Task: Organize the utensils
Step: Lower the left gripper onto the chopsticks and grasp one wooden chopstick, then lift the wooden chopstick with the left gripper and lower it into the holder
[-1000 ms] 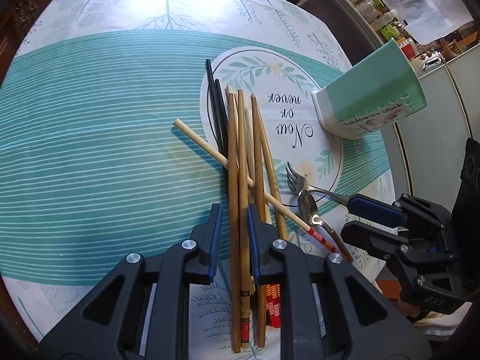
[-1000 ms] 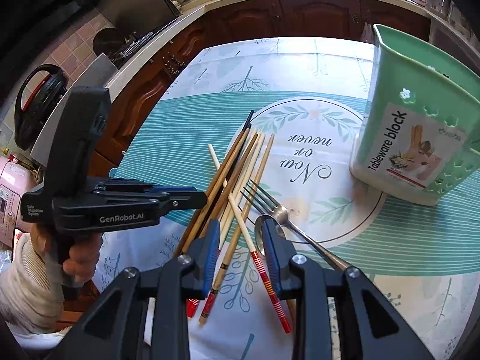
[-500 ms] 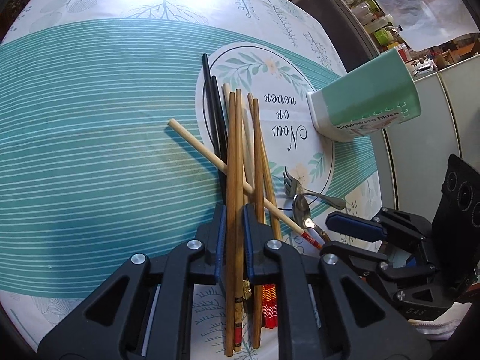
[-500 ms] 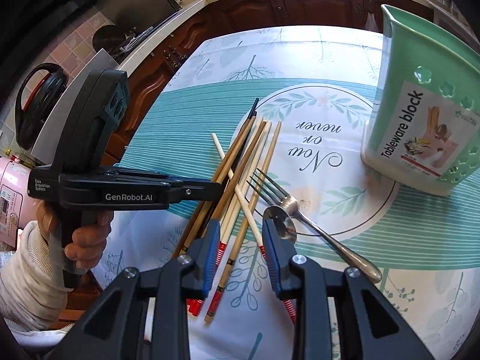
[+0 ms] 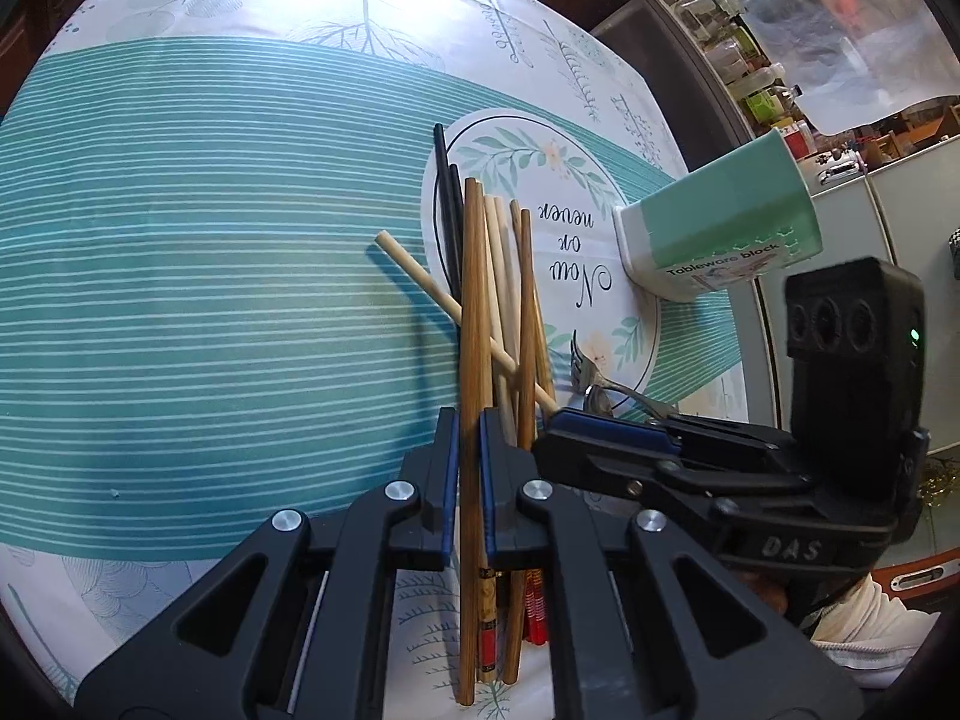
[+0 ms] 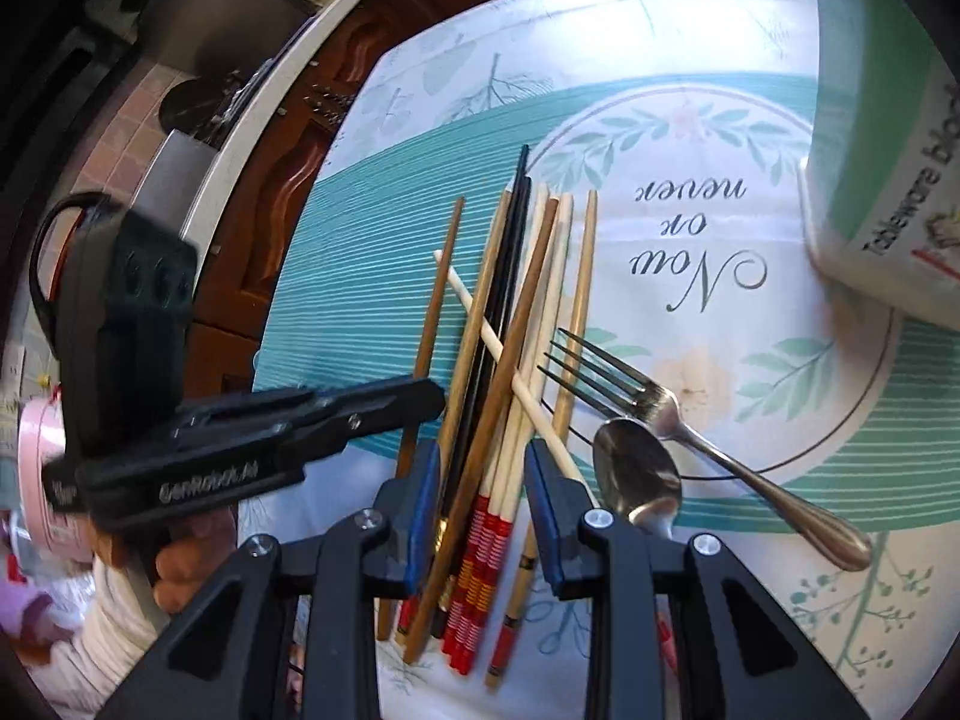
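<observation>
Left gripper [image 5: 469, 480] is clamping a brown chopstick pair [image 5: 474, 324] out of the pile on the tablecloth [image 5: 210, 300].
Right gripper [image 6: 483, 498] is straddling the chopstick pile [image 6: 510, 348], jaws apart, nothing pinched; next, I'd judge, lifting the pair clear toward the green tableware block [image 5: 720, 234], avoiding fork [image 6: 654, 402] and spoon [image 6: 636, 468].

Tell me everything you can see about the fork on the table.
The fork is shiny silver metal with four tines and a slim handle widening to a rounded end. It lies flat on the tablecloth, across the printed circle's edge, tines toward the chopsticks, handle running away at a slant. The tine tips come close to a chopstick; contact is unclear. The spoon lies close beside its neck. Neither gripper holds it.
</observation>
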